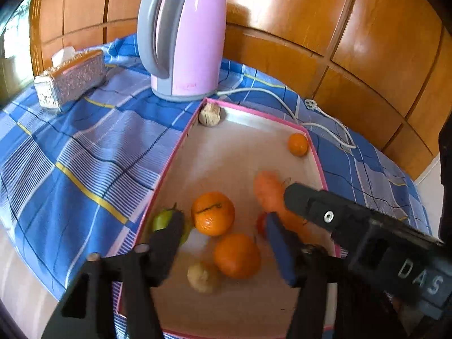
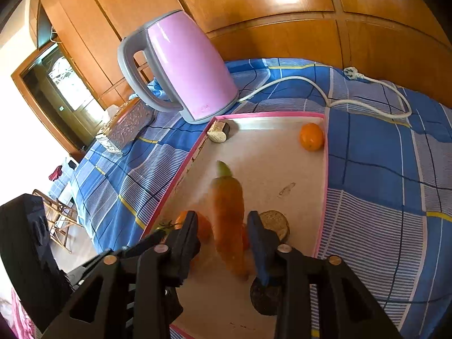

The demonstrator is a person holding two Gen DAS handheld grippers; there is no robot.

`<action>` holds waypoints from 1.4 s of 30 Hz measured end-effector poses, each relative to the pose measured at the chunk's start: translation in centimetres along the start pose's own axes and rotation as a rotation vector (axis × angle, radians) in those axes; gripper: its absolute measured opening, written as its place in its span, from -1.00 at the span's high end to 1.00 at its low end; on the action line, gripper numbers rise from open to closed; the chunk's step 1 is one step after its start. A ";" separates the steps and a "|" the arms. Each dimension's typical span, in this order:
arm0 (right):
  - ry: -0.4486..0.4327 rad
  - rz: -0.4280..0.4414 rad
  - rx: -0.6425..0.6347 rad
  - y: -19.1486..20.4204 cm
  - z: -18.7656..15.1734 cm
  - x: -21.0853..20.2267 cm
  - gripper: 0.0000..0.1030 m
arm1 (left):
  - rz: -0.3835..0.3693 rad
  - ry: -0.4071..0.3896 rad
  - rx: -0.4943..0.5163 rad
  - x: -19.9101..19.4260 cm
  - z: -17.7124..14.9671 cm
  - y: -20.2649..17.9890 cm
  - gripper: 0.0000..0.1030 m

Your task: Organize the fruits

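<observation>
A pink electric kettle (image 1: pixel 188 39) with a grey handle is stood upright on a blue checked cloth (image 1: pixel 84 152) with yellow lines. A white cord (image 2: pixel 325 93) is trailed from its base across the cloth to a white plug (image 2: pixel 351 73). An embossed silver tissue box (image 1: pixel 70 80), white tissue protruding, is placed well apart from the kettle. Glossy wooden panelling (image 1: pixel 325 14) is seen behind. A dark-framed doorway (image 2: pixel 56 90) is visible in the right wrist view.
</observation>
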State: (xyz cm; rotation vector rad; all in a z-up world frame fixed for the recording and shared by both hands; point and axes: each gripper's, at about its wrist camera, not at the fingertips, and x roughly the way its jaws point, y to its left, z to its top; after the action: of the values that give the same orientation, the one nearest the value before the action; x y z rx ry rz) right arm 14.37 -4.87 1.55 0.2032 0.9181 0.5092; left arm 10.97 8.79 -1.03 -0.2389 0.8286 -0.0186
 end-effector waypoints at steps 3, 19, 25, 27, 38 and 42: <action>-0.008 -0.003 0.004 0.0 -0.1 -0.2 0.09 | 0.010 -0.014 0.001 -0.2 0.1 -0.1 -0.21; -0.079 -0.053 0.021 -0.3 -1.1 -3.1 0.08 | 0.123 -0.142 -0.041 -3.5 -0.5 0.2 -0.42; -0.170 -0.119 -0.012 0.3 -2.2 -5.9 -0.13 | 0.169 -0.221 -0.003 -6.4 -1.4 -0.3 -0.56; -0.189 -0.132 -0.028 0.5 -2.6 -6.6 -0.13 | 0.170 -0.234 0.000 -7.3 -1.9 -0.4 -0.60; -0.282 -0.250 -0.099 1.1 -5.8 -10.7 -0.48 | 0.186 -0.318 -0.007 -11.5 -4.2 -0.5 -0.86; -0.269 -0.274 -0.088 0.7 -7.0 -11.0 -0.48 | 0.185 -0.341 0.001 -12.7 -5.0 -0.7 -0.94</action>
State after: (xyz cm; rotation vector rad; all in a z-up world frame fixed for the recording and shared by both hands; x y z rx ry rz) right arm 3.04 -10.16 5.42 0.0619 0.6460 0.2587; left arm -1.22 8.49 5.12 -0.1570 0.5079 0.1907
